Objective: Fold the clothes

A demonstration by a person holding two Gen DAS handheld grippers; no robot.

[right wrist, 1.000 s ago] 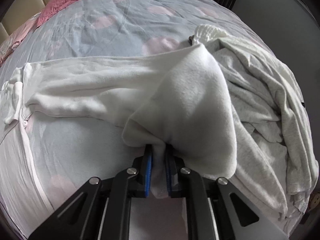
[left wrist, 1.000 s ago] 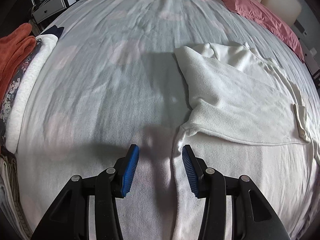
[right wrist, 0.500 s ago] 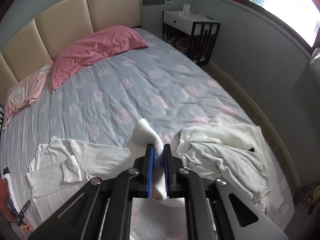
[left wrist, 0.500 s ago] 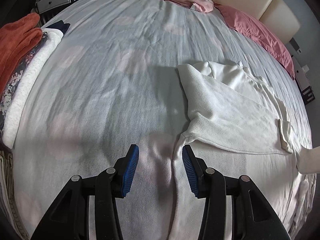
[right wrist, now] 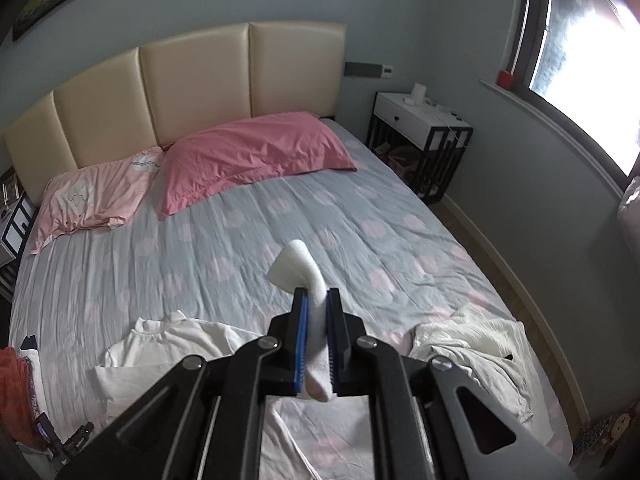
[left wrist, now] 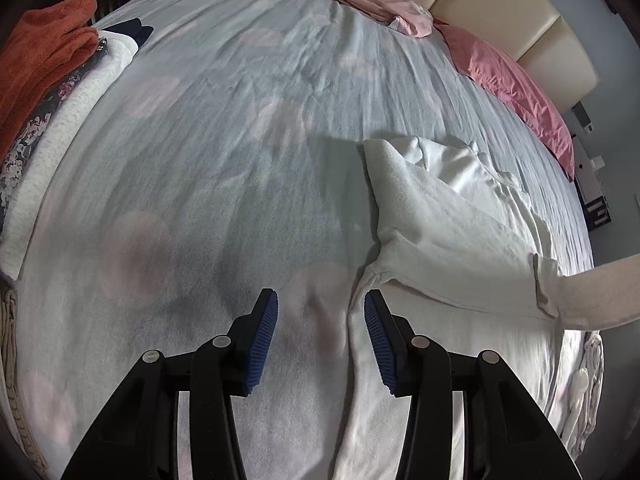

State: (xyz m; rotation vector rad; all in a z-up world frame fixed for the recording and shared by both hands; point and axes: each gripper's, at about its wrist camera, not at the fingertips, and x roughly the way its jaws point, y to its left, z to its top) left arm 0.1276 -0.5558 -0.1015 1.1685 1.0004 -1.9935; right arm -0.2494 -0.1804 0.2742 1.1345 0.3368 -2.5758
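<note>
Right wrist view: the white garment lies flat on the bed, near the foot end. One end of it is lifted up off the bed. The right gripper has that end pinched tight between its two blue pads. The jaws are almost closed, with only the thick white cloth between them. A soft white fold pokes up above the fingertips, and a bit hangs out below.

In the left wrist view, the white garment is spread out on the bed, up and to the right of the left gripper. The left gripper's jaws are wide apart and hold nothing. Its right pad sits just at the long edge of the garment. I cannot tell if it touches the cloth. A stretched white strip of the garment runs off to the right side of this view.

Around this, a crumpled pile of white clothes sits on the bed's right side. Two pink pillows lie by the cream headboard. A stack of folded clothes with an orange one on top rests at the bed's far left edge. A white nightstand stands by the window.
</note>
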